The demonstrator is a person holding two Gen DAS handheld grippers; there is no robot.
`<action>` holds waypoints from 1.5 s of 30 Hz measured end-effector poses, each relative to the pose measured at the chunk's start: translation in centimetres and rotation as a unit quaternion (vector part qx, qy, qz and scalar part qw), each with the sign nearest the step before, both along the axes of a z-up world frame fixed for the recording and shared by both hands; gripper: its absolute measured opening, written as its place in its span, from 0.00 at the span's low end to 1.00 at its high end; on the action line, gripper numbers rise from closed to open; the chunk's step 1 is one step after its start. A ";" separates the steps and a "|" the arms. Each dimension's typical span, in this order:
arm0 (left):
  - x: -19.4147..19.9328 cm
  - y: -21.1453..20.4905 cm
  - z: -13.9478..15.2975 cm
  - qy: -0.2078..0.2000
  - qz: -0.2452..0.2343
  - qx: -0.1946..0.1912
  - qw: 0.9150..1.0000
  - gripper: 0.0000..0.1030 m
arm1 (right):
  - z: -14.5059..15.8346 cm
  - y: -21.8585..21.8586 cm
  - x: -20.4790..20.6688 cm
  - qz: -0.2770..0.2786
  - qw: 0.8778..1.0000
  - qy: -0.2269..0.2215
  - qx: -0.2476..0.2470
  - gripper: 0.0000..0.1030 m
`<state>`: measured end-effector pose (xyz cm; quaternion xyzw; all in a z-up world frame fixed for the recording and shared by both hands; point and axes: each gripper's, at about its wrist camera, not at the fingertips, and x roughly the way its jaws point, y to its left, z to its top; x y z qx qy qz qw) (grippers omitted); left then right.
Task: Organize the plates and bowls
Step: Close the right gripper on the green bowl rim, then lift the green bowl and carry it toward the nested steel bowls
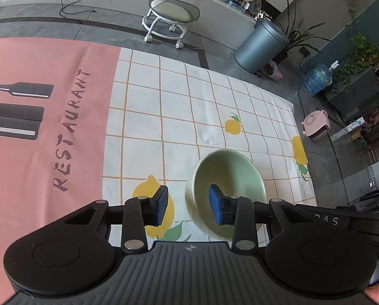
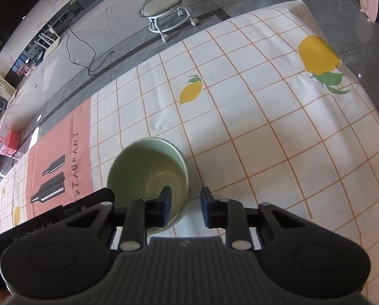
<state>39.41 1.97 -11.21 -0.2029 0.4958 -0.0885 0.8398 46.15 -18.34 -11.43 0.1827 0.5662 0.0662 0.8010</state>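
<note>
A pale green glazed ceramic bowl (image 1: 227,190) is sitting upright on the lemon-printed, orange-gridded white tablecloth (image 1: 189,106), and both handheld tools are closing on it from opposite sides of its rim. In the left wrist view the left gripper (image 1: 188,206) is standing partly open, its blue-padded jaws straddling the bowl's near wall at about five o'clock from the frame's centre: one pad is hanging inside the bowl, the other outside over a printed lemon. Whether either pad is touching the wall cannot be told, so it looks to be holding nothing yet. The straddle seems meant for a rim pinch, probably the surest hold on a smooth, deep bowl.

In the right wrist view the right gripper (image 2: 185,207) is also partly open and empty. Its left pad is hovering over the bowl's (image 2: 148,175) interior near the rim while its right pad is hanging outside, over the cloth at about six o'clock; contact is again unclear.

The views are complementing each other. The right one is looking down into the bowl and showing it empty, with the pink RESTAURANT panel (image 2: 60,152) off at nine o'clock. The left one is showing the outer wall and the white rolling stool (image 1: 170,17) at twelve o'clock. No plates or other bowls are appearing in either view, so the sorting seems barely begun.
</note>
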 end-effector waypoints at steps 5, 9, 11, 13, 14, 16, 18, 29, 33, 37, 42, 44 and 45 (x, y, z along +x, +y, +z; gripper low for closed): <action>0.4 -0.9 -0.6 0.002 -0.008 0.009 1.000 0.22 | -1.5 -0.3 0.4 -0.007 1.000 0.009 0.017 0.12; 0.4 -1.6 -0.7 -0.001 -0.011 0.033 0.999 0.10 | -1.8 -0.3 0.4 -0.009 1.000 0.009 0.024 0.11; 0.3 -1.7 -0.6 0.001 -0.011 0.037 0.999 0.10 | -1.7 -0.2 0.4 -0.012 1.000 0.010 0.024 0.11; 0.3 -1.6 -0.5 0.006 -0.010 0.039 0.999 0.10 | -1.7 -0.1 0.4 -0.018 0.999 0.013 0.025 0.10; 0.2 -1.6 -0.4 0.007 -0.010 0.040 0.999 0.10 | -1.7 -0.2 0.4 -0.022 0.999 0.017 0.028 0.10; 0.0 -1.5 0.0 0.005 -0.009 0.042 0.999 0.10 | -1.7 -0.2 0.2 -0.025 0.999 0.023 0.035 0.10; -0.5 -1.4 0.5 0.003 -0.008 0.044 0.999 0.10 | -1.4 -0.1 -0.2 -0.024 0.999 0.023 0.039 0.10; -5.8 -0.8 6.4 -0.016 0.014 0.046 0.999 0.10 | 4.2 0.5 -4.5 -0.004 0.999 -0.003 0.049 0.09; -9.0 -0.5 9.5 -0.034 0.026 0.042 0.998 0.10 | 7.1 0.6 -7.4 0.008 0.998 -0.016 0.057 0.09; -12.3 -0.7 11.5 -0.047 0.033 0.038 0.998 0.11 | 9.5 0.4 -10.8 0.018 0.997 -0.027 0.067 0.09; -15.8 -1.3 12.4 -0.053 0.038 0.025 0.998 0.11 | 11.3 -0.3 -15.2 0.025 0.997 -0.034 0.068 0.09; -16.9 -1.5 12.2 -0.054 0.039 0.016 0.998 0.11 | 11.7 -0.9 -16.8 0.022 0.997 -0.036 0.069 0.10; -17.6 -1.6 12.1 -0.053 0.040 0.011 0.998 0.11 | 11.8 -1.3 -17.5 0.019 0.997 -0.038 0.071 0.10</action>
